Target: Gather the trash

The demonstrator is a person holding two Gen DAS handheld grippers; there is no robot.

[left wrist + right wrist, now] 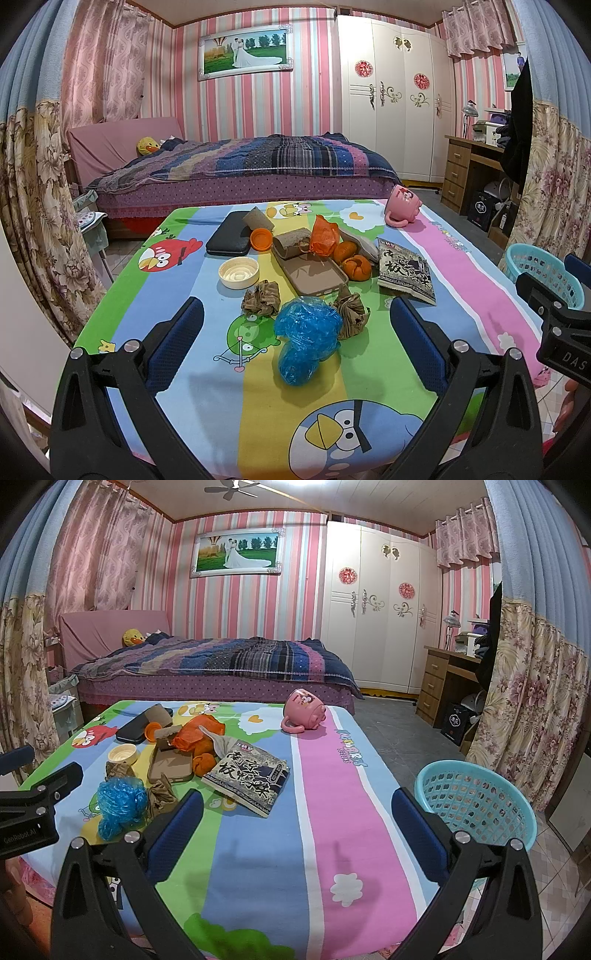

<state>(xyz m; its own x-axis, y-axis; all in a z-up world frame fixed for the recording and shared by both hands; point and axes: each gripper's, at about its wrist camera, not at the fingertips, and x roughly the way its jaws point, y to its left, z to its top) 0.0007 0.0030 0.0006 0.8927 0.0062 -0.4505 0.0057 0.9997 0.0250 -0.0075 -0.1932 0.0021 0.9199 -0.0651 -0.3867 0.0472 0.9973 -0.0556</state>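
The job looked like it was just starting: no trash was picked up yet. The left gripper (295, 332) hung wide open over the crumpled blue plastic bag (306, 334), and the right gripper (297, 825) was wide open too, holding nothing, above a bare part of the cartoon-print tablecloth (317, 794). The next move likely needed the left gripper to drop down and close on the blue bag. 2 brown paper wads (260, 303) sat very near it. The round turquoise plastic basket (476, 805) waited just past the table's right edge, with open floor beyond.

Pink mug (402, 205) on its side, bed (240, 166), white wardrobe (395, 107).
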